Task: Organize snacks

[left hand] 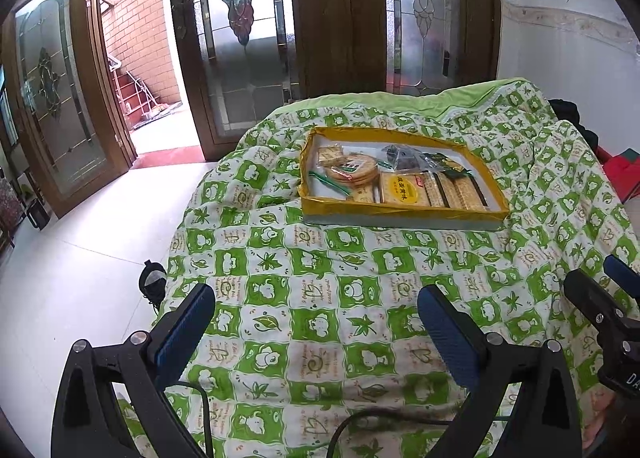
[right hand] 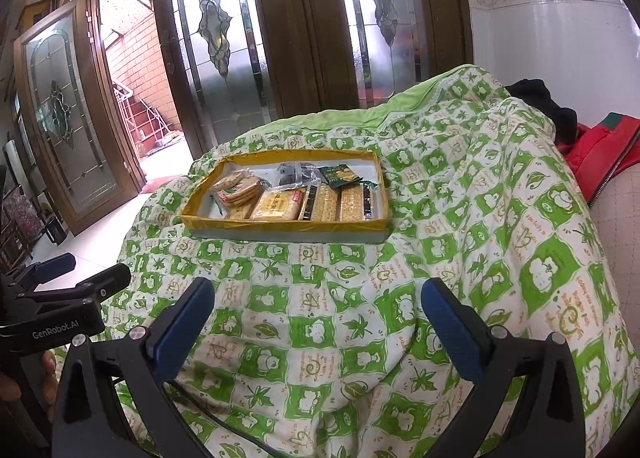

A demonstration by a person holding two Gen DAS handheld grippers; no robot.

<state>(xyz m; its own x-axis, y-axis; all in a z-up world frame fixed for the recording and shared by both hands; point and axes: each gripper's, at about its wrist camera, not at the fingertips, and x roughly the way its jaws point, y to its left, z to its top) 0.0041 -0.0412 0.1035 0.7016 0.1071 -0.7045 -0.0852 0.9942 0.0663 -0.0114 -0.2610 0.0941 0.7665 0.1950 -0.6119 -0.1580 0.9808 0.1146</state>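
A shallow yellow-rimmed tray [left hand: 400,213] [right hand: 280,226] lies on a green and white quilt. It holds several snack packs: round biscuits [left hand: 354,171] [right hand: 238,187], a yellow cracker pack [left hand: 400,187] [right hand: 278,205], long cracker sleeves [left hand: 452,189] [right hand: 352,201], and clear and dark green bags [left hand: 404,157] [right hand: 342,175] at the back. My left gripper [left hand: 316,298] hovers open over the quilt, well short of the tray, with nothing between its fingers. My right gripper [right hand: 318,292] stands open the same way, also short of the tray. Each gripper shows at the edge of the other's view.
The quilt [left hand: 320,298] covers a raised, lumpy surface. Wooden doors with leaded glass [left hand: 248,17] stand behind it, one open onto a brick yard. White floor tiles [left hand: 80,242] lie to the left, with a dark shoe [left hand: 152,284] by the quilt's edge. Red fabric [right hand: 600,149] lies at right.
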